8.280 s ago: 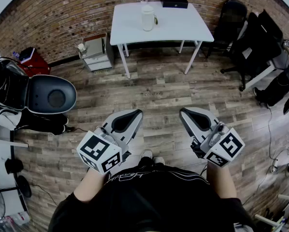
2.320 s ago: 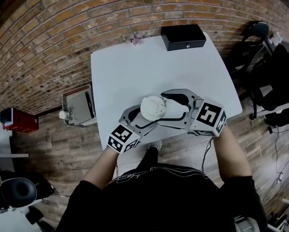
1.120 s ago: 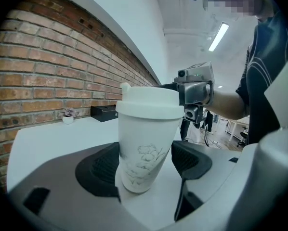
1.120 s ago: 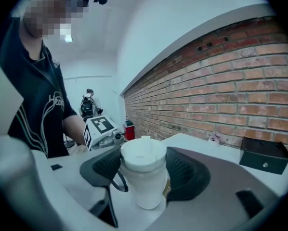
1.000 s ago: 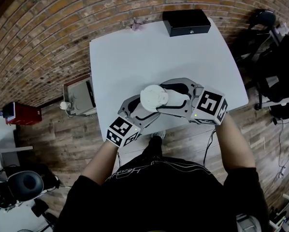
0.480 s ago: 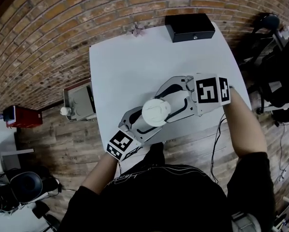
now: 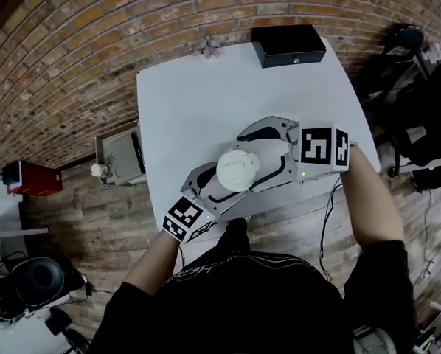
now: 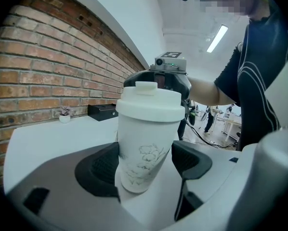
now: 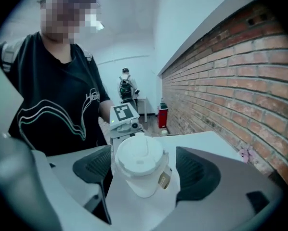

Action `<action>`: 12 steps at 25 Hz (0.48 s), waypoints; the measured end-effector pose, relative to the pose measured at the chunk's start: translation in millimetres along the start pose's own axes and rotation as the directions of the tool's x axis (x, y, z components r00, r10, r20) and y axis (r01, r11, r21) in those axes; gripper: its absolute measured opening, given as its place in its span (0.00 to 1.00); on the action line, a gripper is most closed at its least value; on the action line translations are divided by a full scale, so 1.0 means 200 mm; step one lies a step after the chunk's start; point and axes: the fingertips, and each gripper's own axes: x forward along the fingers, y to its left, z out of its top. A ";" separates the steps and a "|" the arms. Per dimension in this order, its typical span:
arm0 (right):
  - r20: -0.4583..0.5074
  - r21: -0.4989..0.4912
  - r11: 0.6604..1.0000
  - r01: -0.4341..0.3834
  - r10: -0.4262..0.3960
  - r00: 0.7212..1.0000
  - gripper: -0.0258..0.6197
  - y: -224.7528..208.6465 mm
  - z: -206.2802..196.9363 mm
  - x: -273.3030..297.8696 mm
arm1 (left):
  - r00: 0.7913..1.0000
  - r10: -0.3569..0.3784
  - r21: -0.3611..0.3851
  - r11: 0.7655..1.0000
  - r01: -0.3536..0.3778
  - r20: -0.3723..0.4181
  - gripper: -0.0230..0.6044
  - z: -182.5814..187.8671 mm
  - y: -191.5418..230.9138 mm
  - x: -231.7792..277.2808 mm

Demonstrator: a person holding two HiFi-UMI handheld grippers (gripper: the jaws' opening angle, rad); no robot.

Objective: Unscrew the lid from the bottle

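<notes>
The right gripper [image 9: 143, 172] has turned back since a moment ago, and its jaws have just been opening. Now they stand wide, one on each side of the lid [image 7: 237, 169], not pressing it. The white bench [image 7: 206, 87] sits by a brick wall. The white bottle [image 8: 144, 148] stands upright near the front edge with its lid on. The left gripper [image 8: 145, 165] has its jaws tight on the bottle's body. A black box [image 7: 288, 45] sits at the far edge.

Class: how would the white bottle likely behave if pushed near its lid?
The bottle is tall and narrows toward its base, so it probably tips. Its smooth, stiff-looking wall may be slippery. Round, it would likely roll once toppled.
</notes>
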 end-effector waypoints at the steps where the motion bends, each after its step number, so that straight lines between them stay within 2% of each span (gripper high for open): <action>1: 0.033 0.020 0.998 0.061 -0.062 0.998 0.71 -0.01 0.01 -0.01 | 1.000 0.001 0.000 1.000 -0.001 0.000 0.61 0.00 0.00 0.00; 3: 0.113 0.079 0.978 0.191 -0.199 0.974 0.69 -0.03 0.05 -0.05 | 1.000 0.002 -0.001 1.000 -0.002 0.003 0.61 -0.01 0.00 0.01; 5: 0.169 0.162 0.940 0.302 -0.328 0.930 0.69 -0.03 0.09 -0.08 | 1.000 0.004 -0.001 1.000 -0.004 0.007 0.61 0.00 0.00 0.01; 9: 0.181 0.273 0.824 0.496 -0.551 0.815 0.67 -0.01 0.10 -0.09 | 1.000 0.008 0.002 1.000 -0.008 0.005 0.61 0.00 0.01 0.01; 12: 0.170 0.355 0.732 0.581 -0.662 0.730 0.65 -0.01 0.10 -0.10 | 1.000 0.011 0.001 1.000 -0.011 0.006 0.61 0.00 0.01 0.01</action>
